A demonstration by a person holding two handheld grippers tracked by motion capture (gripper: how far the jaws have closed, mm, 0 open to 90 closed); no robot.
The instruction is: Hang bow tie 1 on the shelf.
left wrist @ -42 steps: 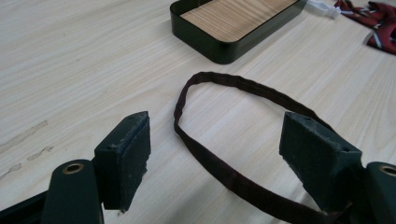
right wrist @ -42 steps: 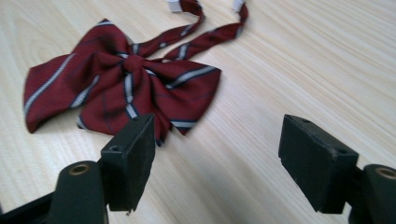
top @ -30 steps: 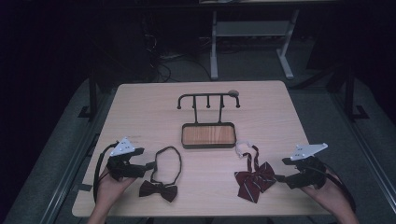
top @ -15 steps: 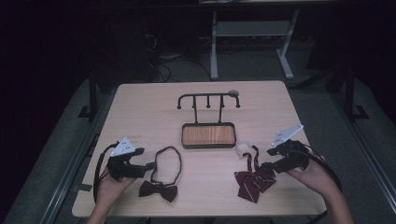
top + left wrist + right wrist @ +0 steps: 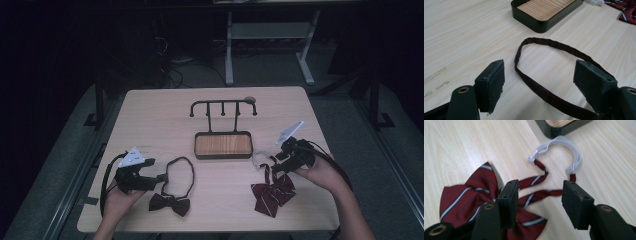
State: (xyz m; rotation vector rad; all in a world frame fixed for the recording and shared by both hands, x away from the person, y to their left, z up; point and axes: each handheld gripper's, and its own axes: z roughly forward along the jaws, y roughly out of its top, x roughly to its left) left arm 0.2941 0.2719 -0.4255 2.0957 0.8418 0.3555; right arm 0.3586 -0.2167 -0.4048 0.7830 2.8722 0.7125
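A dark maroon bow tie point(image 5: 170, 204) lies at the front left, its strap loop point(image 5: 181, 172) spread toward the tray. My left gripper point(image 5: 161, 177) rests beside it, open, and the loop's strap point(image 5: 544, 45) runs across the table between its jaws point(image 5: 539, 80). At the front right lies a red striped bow tie point(image 5: 272, 192) with a white elastic strap point(image 5: 260, 159). My right gripper point(image 5: 275, 165) hovers over its striped straps point(image 5: 541, 192). Its jaws point(image 5: 540, 188) have just been closing, with a strap between them, but the pads do not press on it.
A black rack with several hooks point(image 5: 222, 106) stands mid-table over a black tray with a wood-grain floor point(image 5: 223, 145). The tray's corner point(image 5: 554, 131) is just beyond the white elastic. Dark floor, cables and a stand lie behind the table.
My right gripper has moved left and away from the table's front right edge to the striped tie's straps, and its jaws have narrowed. The left gripper and both ties have stayed put.
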